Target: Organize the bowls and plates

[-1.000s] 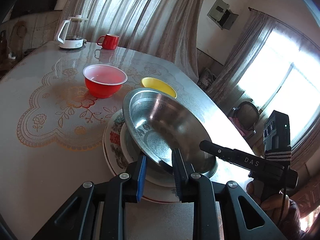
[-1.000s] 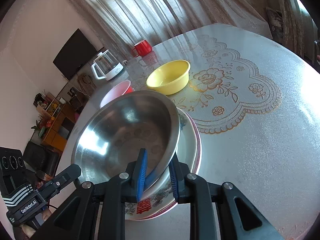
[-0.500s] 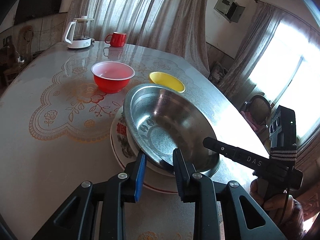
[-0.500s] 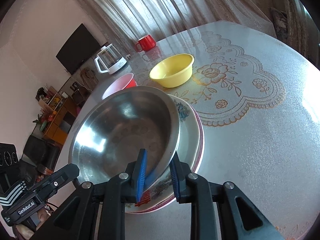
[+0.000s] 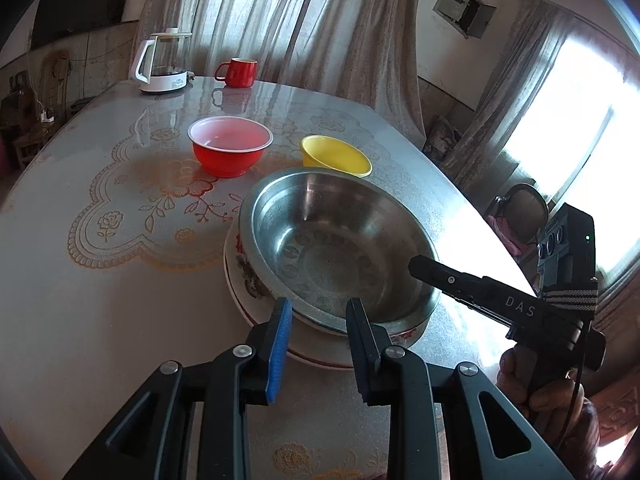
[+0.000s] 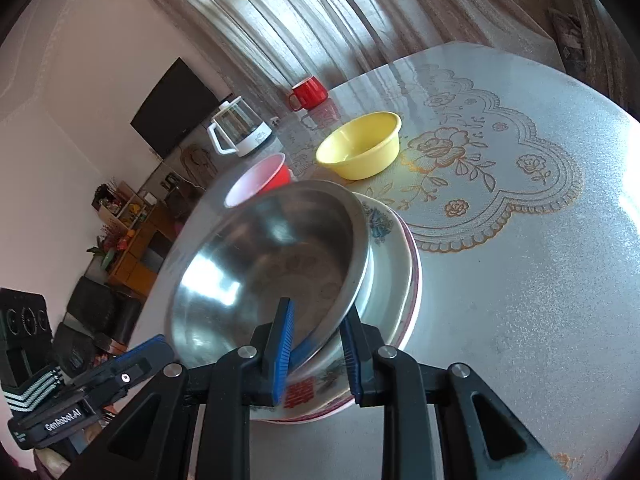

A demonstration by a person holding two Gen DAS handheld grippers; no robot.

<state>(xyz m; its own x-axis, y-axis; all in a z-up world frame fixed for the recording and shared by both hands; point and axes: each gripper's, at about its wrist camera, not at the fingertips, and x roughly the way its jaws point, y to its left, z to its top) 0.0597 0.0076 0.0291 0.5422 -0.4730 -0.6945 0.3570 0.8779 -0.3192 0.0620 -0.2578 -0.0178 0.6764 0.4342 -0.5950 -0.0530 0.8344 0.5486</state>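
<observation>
A steel bowl (image 5: 336, 248) sits in a stack of white flowered plates (image 5: 248, 280) near the table's front edge. My left gripper (image 5: 318, 312) is open, its fingers just short of the bowl's near rim, touching nothing. My right gripper (image 6: 316, 328) has its jaws on either side of the steel bowl's rim (image 6: 352, 280) with a gap showing, and the bowl looks tilted on the plates (image 6: 396, 264). A red bowl (image 5: 230, 152) and a yellow bowl (image 5: 336, 156) stand beyond the stack. They also show in the right wrist view, the red bowl (image 6: 264, 180) and the yellow bowl (image 6: 360, 144).
A white kettle (image 5: 162, 62) and a red mug (image 5: 238, 72) stand at the far edge of the round table (image 5: 80, 300). The right gripper's body (image 5: 520, 308) is at the right of the stack. Curtains and a window lie behind.
My left gripper has let go of the steel bowl's rim, opened and drawn back a little. My right gripper's jaws have widened on the rim. The bowl has settled lower onto the plates.
</observation>
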